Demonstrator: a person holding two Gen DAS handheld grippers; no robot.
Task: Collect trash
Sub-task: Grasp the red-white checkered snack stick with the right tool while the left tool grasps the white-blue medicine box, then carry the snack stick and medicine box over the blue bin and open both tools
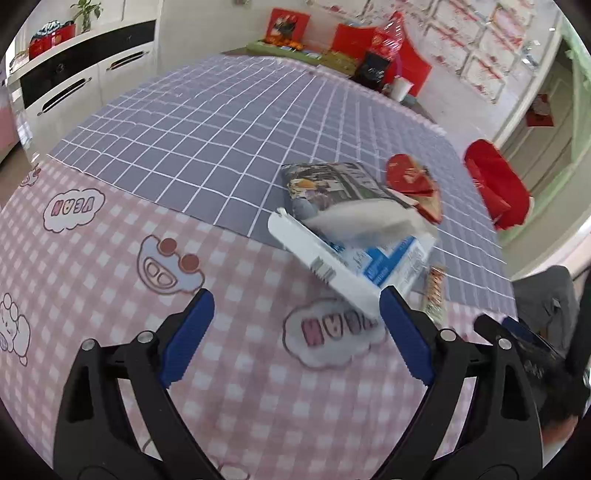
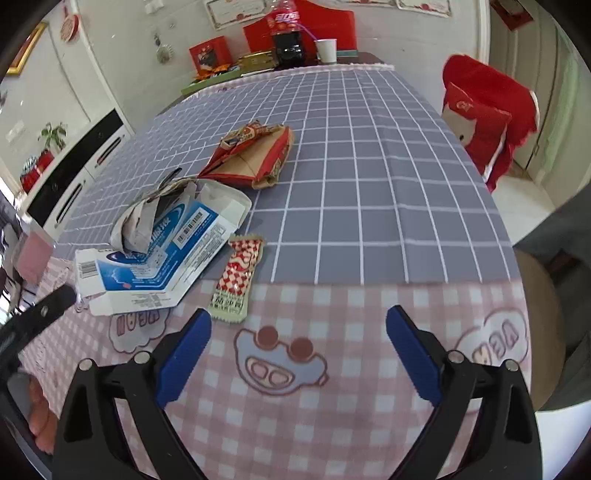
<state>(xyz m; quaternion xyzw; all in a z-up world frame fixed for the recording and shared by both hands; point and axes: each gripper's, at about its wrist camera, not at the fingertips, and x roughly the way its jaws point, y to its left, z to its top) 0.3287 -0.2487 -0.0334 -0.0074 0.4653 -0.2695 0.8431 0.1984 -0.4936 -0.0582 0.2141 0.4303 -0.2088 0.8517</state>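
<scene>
Daylight flooding white-walled room; long table [image 2: 369,155] wearing grey grid cloth [image 2: 388,184] over pink checked cartoon cloth [image 2: 332,424]; white cabinet [image 1: 74,85] with black band standing along wall, potted plant [image 1: 86,13] sitting on top; red-covered chair [image 2: 487,122] waiting beside table

Tabletop [image 2: 369,155] in checked cloths carries flattened blue-white box [image 2: 162,258], red-white wrapper [image 2: 238,280], crushed red carton [image 2: 255,155].
</scene>
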